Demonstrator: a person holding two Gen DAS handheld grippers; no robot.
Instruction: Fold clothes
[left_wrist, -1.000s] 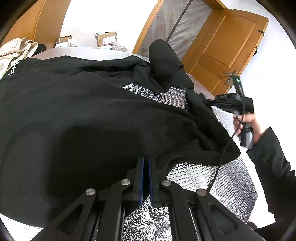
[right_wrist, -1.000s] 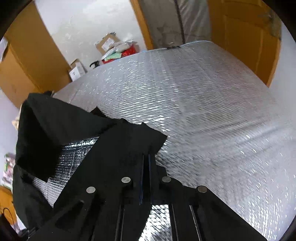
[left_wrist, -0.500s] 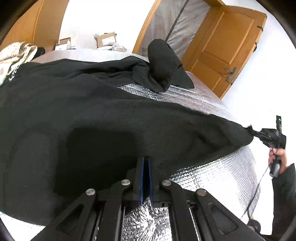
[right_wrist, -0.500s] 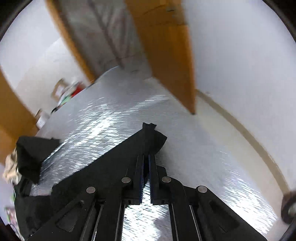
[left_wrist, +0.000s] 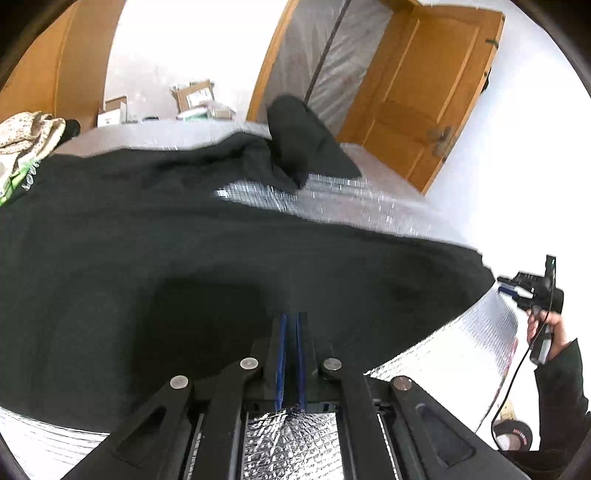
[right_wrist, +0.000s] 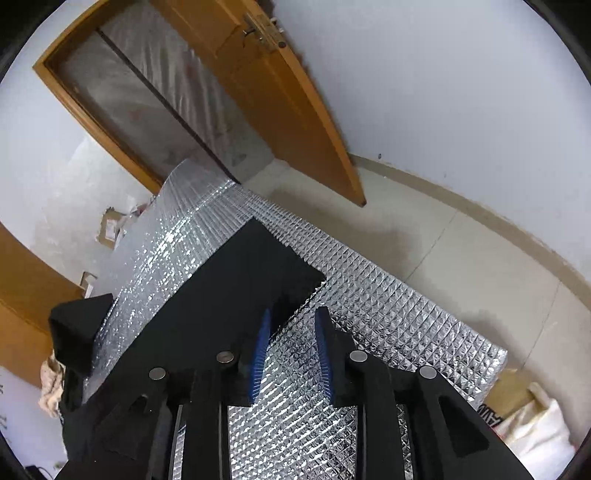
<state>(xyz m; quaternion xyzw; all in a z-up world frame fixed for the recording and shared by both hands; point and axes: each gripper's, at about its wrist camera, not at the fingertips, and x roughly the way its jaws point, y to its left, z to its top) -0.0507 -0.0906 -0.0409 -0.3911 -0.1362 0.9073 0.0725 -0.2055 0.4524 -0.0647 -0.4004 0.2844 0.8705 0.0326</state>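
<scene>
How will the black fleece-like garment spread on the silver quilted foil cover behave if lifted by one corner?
The black fleece-like garment likely hangs limp: it already sags and bunches into a raised fold. On the silver quilted foil cover it probably drags smoothly. It looks thick, so moderately heavy.

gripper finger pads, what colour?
Blue, ribbed. Clearest on the right gripper in the right wrist view, pads apart.

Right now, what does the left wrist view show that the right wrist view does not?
Only the left wrist view: the left gripper shut on the black fleece garment, and a hand holding the right gripper.

Only the right: its jaws opening, nothing between them, and the tiled floor.

Both: the silver quilted foil cover and the wooden door.
</scene>
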